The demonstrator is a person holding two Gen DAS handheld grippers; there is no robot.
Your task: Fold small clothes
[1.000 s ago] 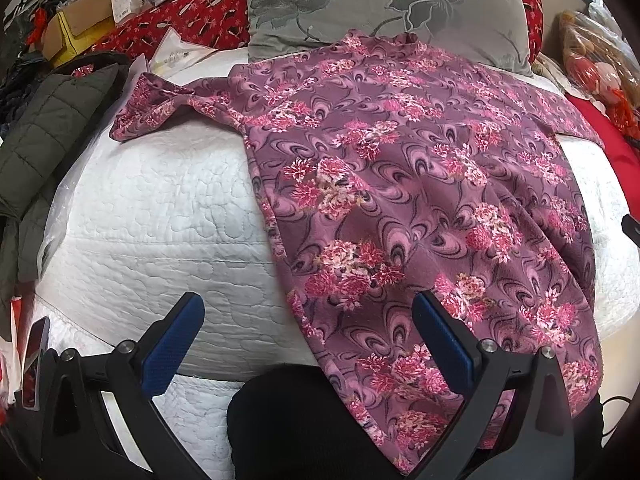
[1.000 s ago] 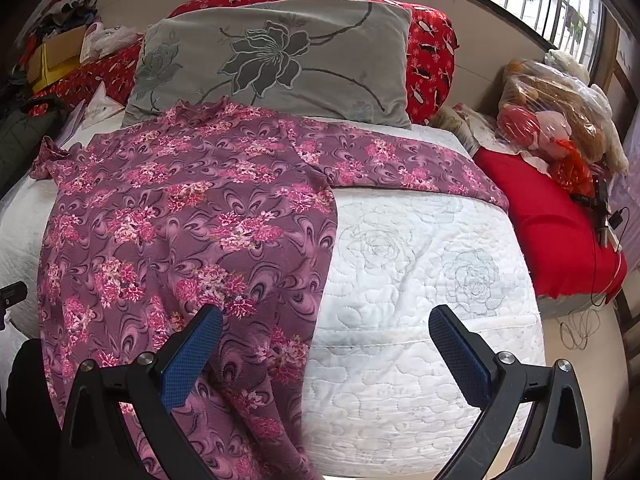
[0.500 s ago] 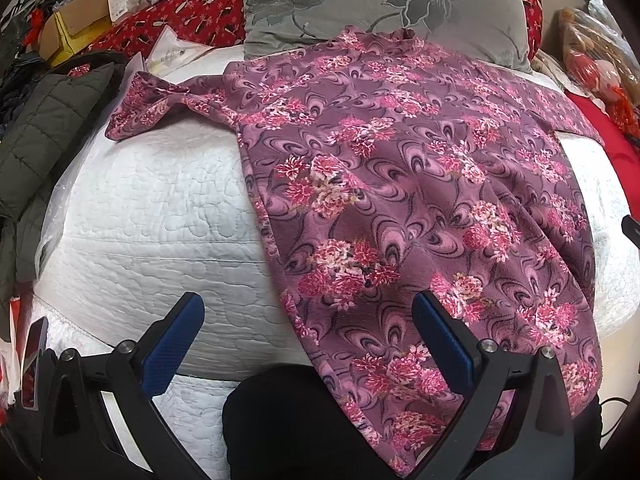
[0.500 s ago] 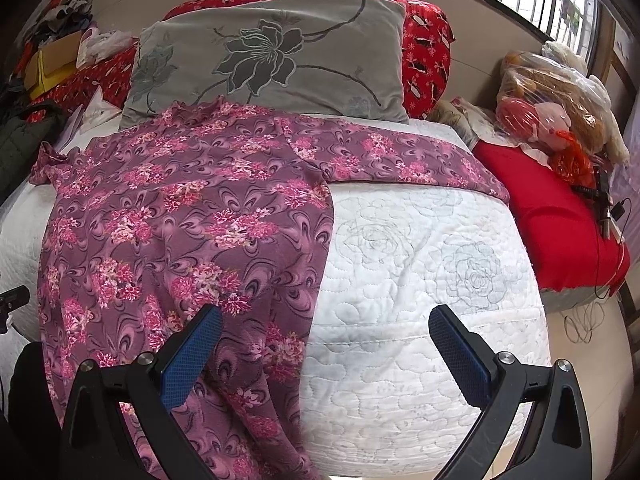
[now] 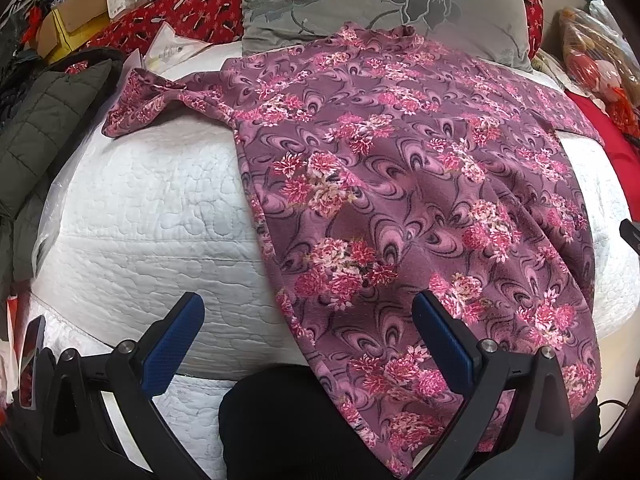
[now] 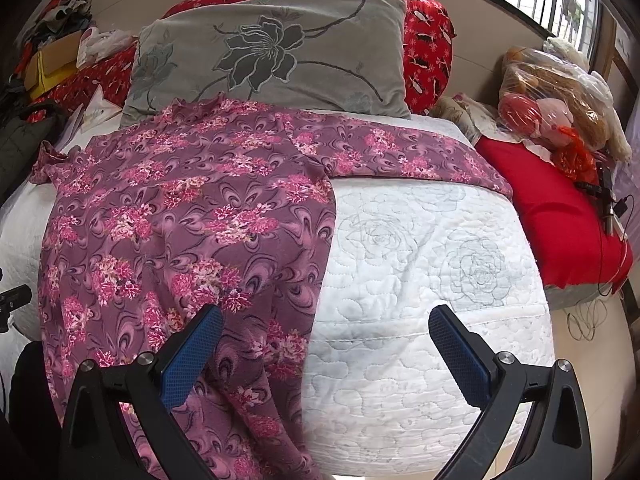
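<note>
A purple long-sleeved garment with pink flowers lies spread on the white quilted bed, collar toward the pillow, hem hanging over the near edge. It also shows in the right wrist view. Its left sleeve is crumpled; its right sleeve lies straight toward the red cushion. My left gripper is open and empty, hovering above the hem's left edge. My right gripper is open and empty, above the hem's right edge.
A grey flowered pillow and red patterned pillows sit at the head. A dark green quilted jacket lies left of the bed. A red cushion and bagged soft toys are at the right. Dark trousers are below.
Both grippers have drifted slightly closer to the bed and stay open. The garment has not moved.
</note>
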